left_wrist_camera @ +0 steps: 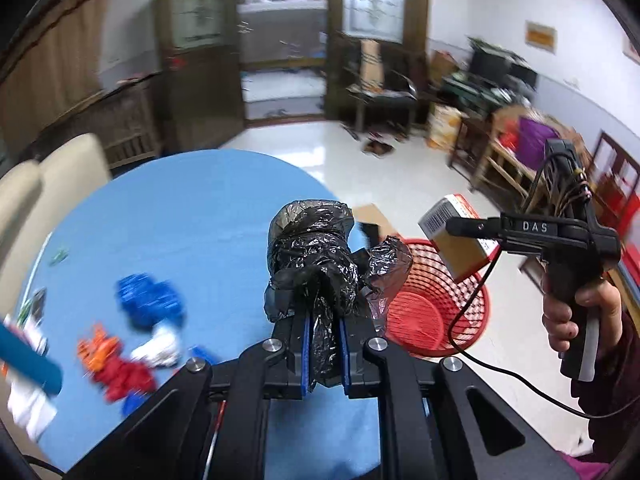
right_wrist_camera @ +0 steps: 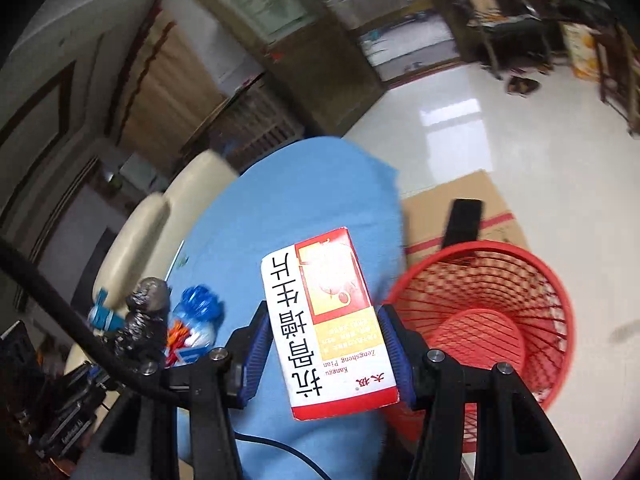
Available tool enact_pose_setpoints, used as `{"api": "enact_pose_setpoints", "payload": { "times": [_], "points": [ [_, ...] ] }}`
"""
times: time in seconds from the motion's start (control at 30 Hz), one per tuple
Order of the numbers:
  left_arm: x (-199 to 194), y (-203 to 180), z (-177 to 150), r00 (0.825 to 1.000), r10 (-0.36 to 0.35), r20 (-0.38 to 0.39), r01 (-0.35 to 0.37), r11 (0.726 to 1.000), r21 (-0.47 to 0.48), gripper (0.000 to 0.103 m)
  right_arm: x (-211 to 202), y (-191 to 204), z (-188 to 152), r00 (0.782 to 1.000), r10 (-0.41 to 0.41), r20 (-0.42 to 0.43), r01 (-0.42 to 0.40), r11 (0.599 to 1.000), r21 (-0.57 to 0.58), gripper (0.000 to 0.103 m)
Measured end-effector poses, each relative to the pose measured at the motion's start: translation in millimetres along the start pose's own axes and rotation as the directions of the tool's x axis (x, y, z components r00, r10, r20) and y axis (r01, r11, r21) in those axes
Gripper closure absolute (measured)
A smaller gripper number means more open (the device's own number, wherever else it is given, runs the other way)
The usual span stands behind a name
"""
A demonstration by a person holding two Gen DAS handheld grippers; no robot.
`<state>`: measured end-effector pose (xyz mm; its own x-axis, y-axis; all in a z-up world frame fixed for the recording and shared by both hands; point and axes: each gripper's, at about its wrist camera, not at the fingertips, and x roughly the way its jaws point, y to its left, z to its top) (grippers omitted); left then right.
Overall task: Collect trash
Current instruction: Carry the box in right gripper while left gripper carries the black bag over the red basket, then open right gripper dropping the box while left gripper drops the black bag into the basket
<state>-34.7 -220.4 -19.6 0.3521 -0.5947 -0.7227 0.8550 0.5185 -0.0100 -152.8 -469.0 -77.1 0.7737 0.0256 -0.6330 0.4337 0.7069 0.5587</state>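
Clamping black bag wad (left_wrist_camera: 316, 264), left gripper (left_wrist_camera: 325, 354); right gripper (right_wrist_camera: 326, 354) grips box (right_wrist_camera: 326, 320) nr red basket (right_wrist_camera: 492, 312).

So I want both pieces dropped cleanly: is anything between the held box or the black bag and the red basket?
Nothing visible. The box in the right gripper and the black bag in the left gripper hang beside the open-topped red basket, which looks empty.

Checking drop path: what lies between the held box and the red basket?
Nothing: in the right wrist view the box sits beside the red basket, only blue tablecloth edge underneath.
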Motion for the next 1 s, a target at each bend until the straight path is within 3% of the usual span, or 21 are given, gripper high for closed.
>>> {"api": "enact_pose_setpoints", "payload": {
  "times": [0.33, 0.6, 0.67, 0.7, 0.73, 0.8, 1.0],
  "points": [
    [74, -72, 26, 0.986, -0.104, -0.130, 0.119, 0.986, 0.113, 0.091, -22, -89, -1, 0.998, -0.056, 0.029, 0.050, 0.982, 0.182, 0.047],
    [132, -89, 18, 0.950, -0.155, -0.270, 0.177, 0.983, 0.059, 0.089, -11, -123, -16, 0.996, -0.083, -0.038, 0.090, 0.963, 0.252, 0.046],
    [140, -90, 13, 0.944, -0.154, -0.293, 0.174, 0.984, 0.044, 0.083, -8, -128, -17, 0.994, -0.093, -0.051, 0.103, 0.959, 0.265, 0.044],
    [140, -89, 12, 0.941, -0.156, -0.299, 0.175, 0.984, 0.039, 0.074, -7, -131, -17, 0.994, -0.096, -0.056, 0.108, 0.955, 0.277, 0.044],
    [139, -89, 11, 0.943, -0.155, -0.296, 0.173, 0.984, 0.035, 0.063, -8, -133, -17, 0.994, -0.091, -0.057, 0.103, 0.952, 0.288, 0.038],
    [132, -85, 13, 0.953, -0.145, -0.266, 0.158, 0.987, 0.029, 0.053, -10, -135, -16, 0.995, -0.088, -0.043, 0.097, 0.947, 0.305, 0.035],
    [91, -74, 11, 0.976, -0.114, -0.188, 0.125, 0.991, 0.047, 0.052, -16, -121, -11, 0.995, -0.095, -0.013, 0.095, 0.959, 0.268, 0.035]
  ]
}}
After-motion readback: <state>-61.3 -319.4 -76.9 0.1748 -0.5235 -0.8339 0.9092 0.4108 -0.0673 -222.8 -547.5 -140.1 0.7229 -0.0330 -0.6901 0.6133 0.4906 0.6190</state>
